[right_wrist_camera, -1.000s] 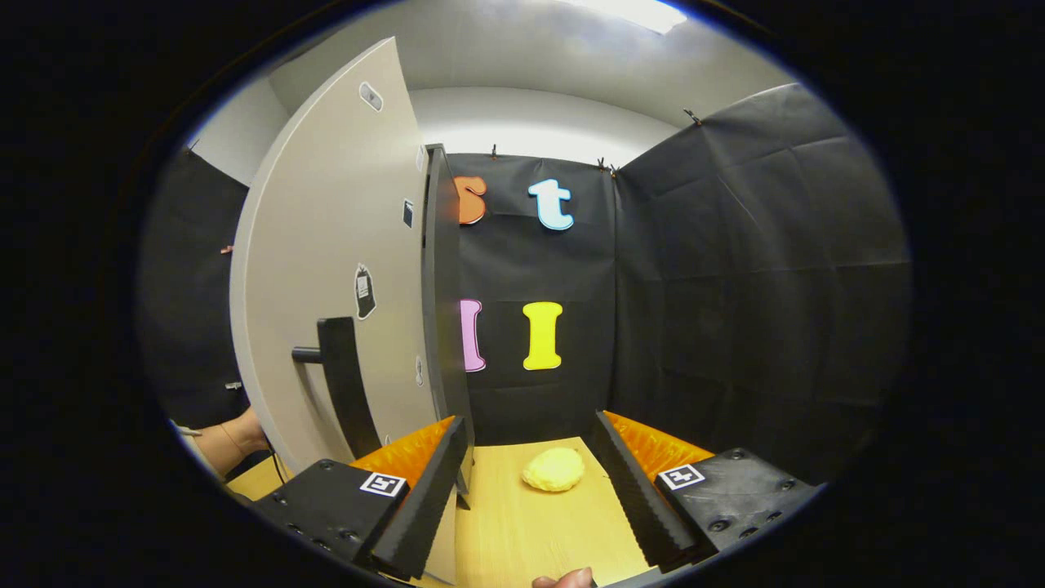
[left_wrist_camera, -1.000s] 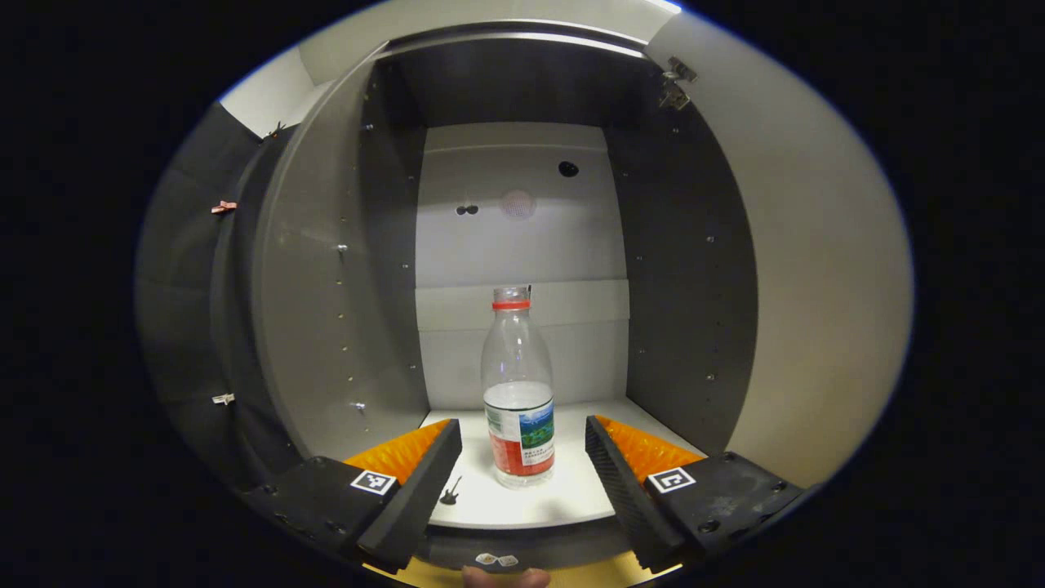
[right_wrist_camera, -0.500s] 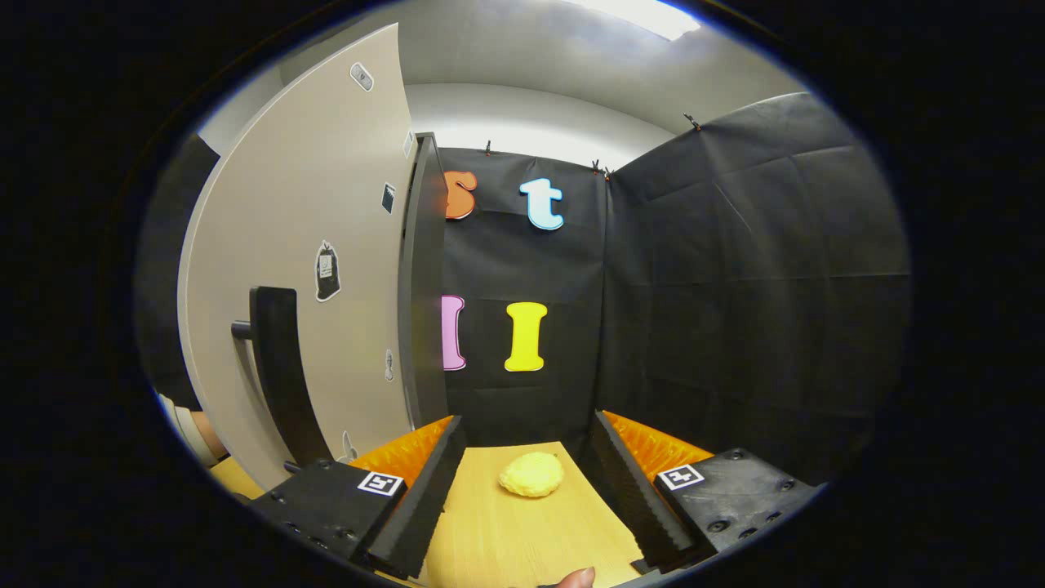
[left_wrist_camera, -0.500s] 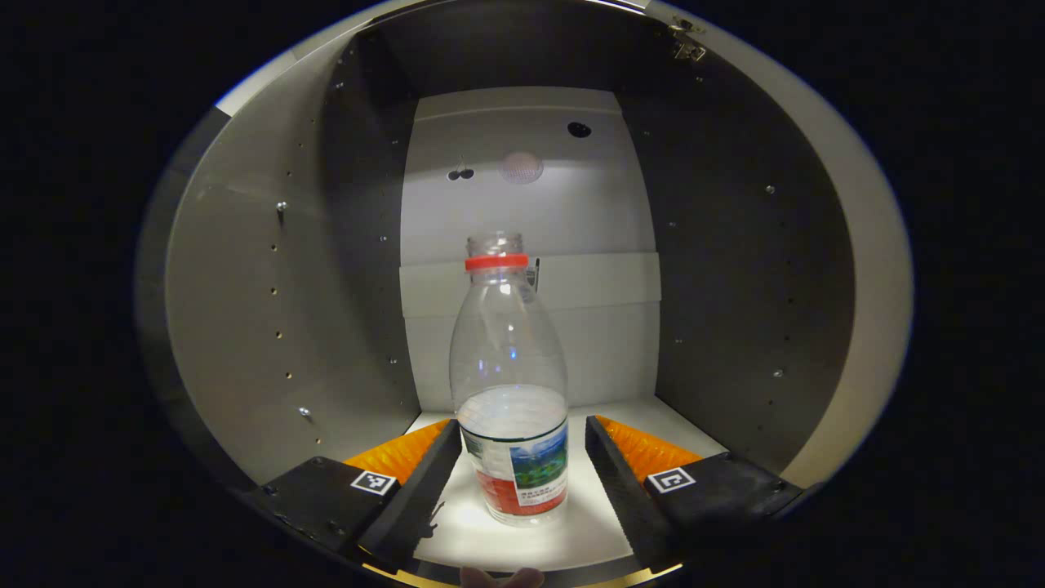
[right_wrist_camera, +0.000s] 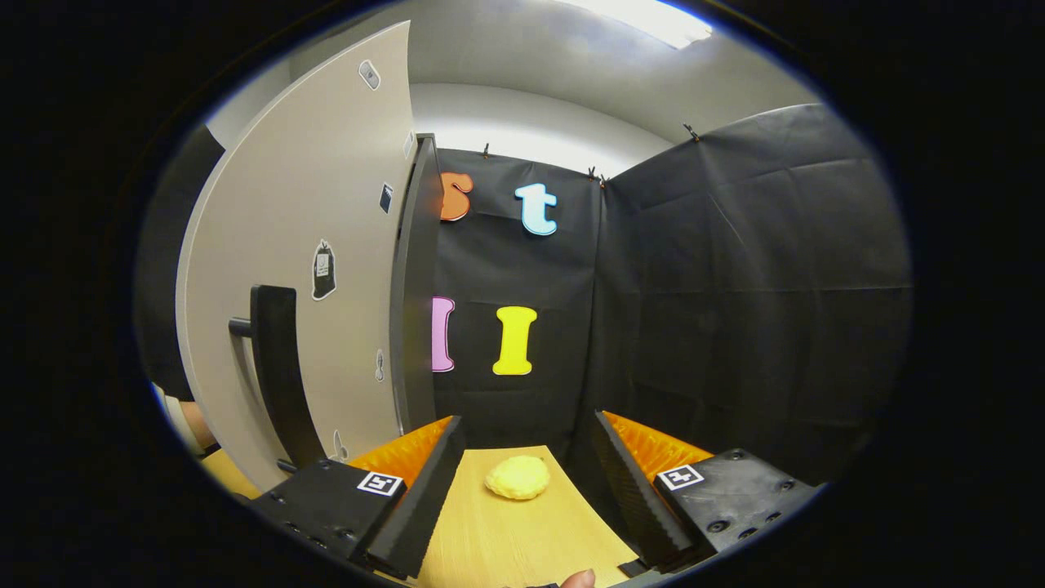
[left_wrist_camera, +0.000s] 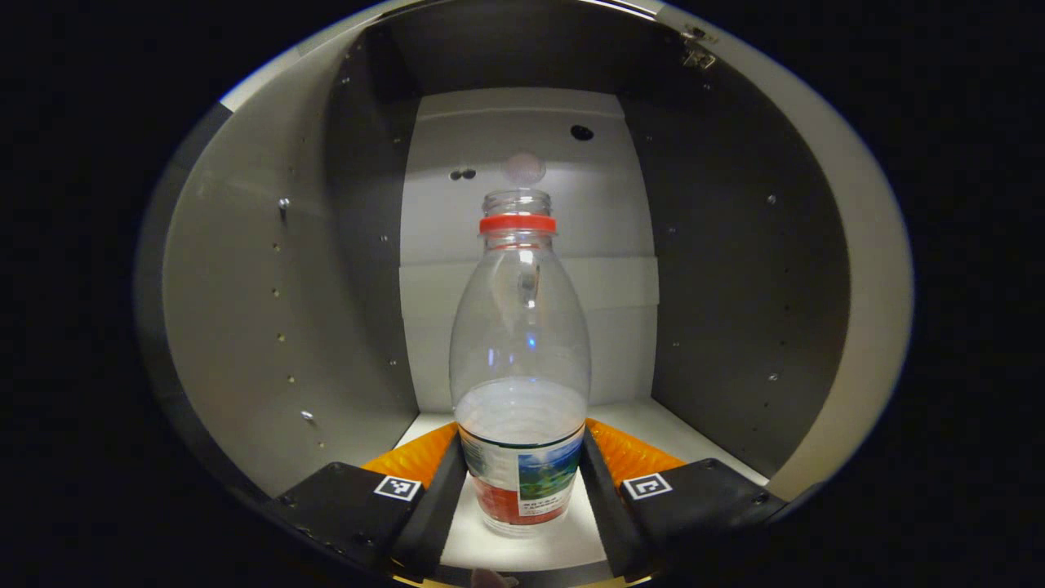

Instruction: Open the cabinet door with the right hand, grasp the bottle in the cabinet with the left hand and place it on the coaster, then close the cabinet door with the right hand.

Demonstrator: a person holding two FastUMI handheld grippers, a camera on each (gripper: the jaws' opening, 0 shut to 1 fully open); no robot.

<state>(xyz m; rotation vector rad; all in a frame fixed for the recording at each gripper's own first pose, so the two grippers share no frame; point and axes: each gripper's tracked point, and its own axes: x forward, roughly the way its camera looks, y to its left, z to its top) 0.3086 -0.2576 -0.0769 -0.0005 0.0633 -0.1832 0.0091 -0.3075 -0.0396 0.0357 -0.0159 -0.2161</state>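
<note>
Both tongs [left_wrist_camera: 522,490] [right_wrist_camera: 522,490] have black screwed bodies, each side bearing a square black-and-white marker.

Bottle [left_wrist_camera: 521,384] label print was too small to tell. Door [right_wrist_camera: 318,269] hid most of a person's arm [right_wrist_camera: 196,425]. Handle [right_wrist_camera: 277,376] bottom sat behind right gripper [right_wrist_camera: 522,498].

You've got a clear glossy plastic bottle [left_wrist_camera: 520,359] with a shiny printed label, smooth matt cabinet [left_wrist_camera: 245,286] panels, matt door [right_wrist_camera: 326,245], wood-grain table [right_wrist_camera: 506,539], creased matt cloth wall [right_wrist_camera: 735,286].
</note>
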